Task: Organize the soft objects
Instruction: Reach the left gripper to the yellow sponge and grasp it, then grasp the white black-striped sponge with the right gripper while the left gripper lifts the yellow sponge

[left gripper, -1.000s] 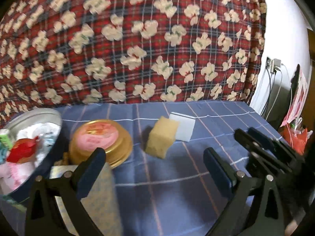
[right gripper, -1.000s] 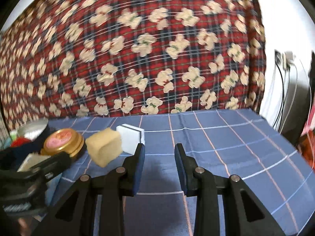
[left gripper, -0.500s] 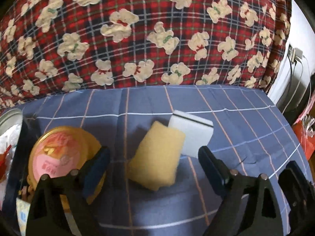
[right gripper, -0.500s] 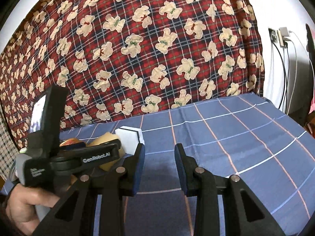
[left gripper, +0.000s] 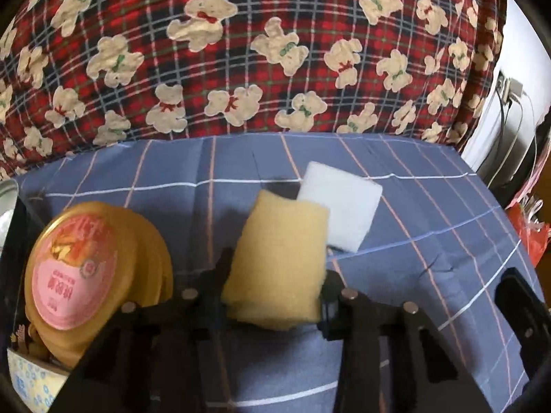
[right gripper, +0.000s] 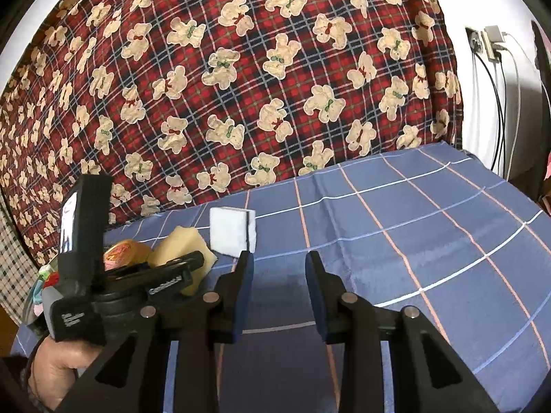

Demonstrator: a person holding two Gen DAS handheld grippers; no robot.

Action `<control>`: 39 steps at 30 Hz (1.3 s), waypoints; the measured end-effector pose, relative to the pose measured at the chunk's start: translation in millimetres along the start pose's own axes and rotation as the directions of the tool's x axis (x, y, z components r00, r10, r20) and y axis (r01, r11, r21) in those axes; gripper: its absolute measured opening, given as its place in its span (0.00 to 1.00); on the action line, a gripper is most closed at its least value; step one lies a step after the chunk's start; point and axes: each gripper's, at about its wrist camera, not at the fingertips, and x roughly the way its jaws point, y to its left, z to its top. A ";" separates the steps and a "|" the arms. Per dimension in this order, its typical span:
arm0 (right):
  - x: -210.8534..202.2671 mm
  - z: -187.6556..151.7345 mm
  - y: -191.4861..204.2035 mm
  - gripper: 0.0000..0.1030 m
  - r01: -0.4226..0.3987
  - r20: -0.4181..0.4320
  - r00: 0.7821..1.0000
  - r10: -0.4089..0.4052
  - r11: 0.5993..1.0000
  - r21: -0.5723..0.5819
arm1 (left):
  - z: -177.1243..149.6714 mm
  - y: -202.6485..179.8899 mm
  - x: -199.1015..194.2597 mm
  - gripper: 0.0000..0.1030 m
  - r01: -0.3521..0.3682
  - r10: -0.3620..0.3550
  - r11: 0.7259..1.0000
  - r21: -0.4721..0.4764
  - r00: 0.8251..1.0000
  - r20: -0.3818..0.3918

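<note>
**Blue check cloth, first sponge in the grip**

Bench under a blue checked cloth (left gripper: 430, 213), teddy-bear plaid hanging (left gripper: 241, 51) behind. We see the left gripper (left gripper: 275, 284) with its jaws just closing — now clenched on the yellow sponge (left gripper: 279, 258), which sits low on the cloth, not yet lifted. The white sponge (left gripper: 339, 210) lies touching its far corner, untouched. Right gripper (right gripper: 279, 275) hovers nearby, jaws part open on nothing. A gold-lidded tin (left gripper: 86, 268) stands at left. We judge the sorting barely begun — one sponge grasped, both yet to be placed.
</note>
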 end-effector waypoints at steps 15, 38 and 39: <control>63.3 26.6 -0.2 0.33 -0.171 -0.249 0.955 0.162 0.985 -0.016 | -20.1 12.2 -88.1 0.38 0.128 -0.125 0.992 -0.012 0.984 0.127; 208.4 58.4 52.1 0.69 -0.242 -0.407 0.912 0.044 0.861 -0.448 | -27.2 48.4 -101.2 0.38 0.114 -0.103 0.992 -0.058 0.980 0.168; 213.2 56.2 49.9 0.70 -0.206 -0.407 0.913 -0.002 0.860 -0.467 | -27.4 48.7 -99.9 0.38 0.114 -0.103 0.992 -0.061 0.981 0.164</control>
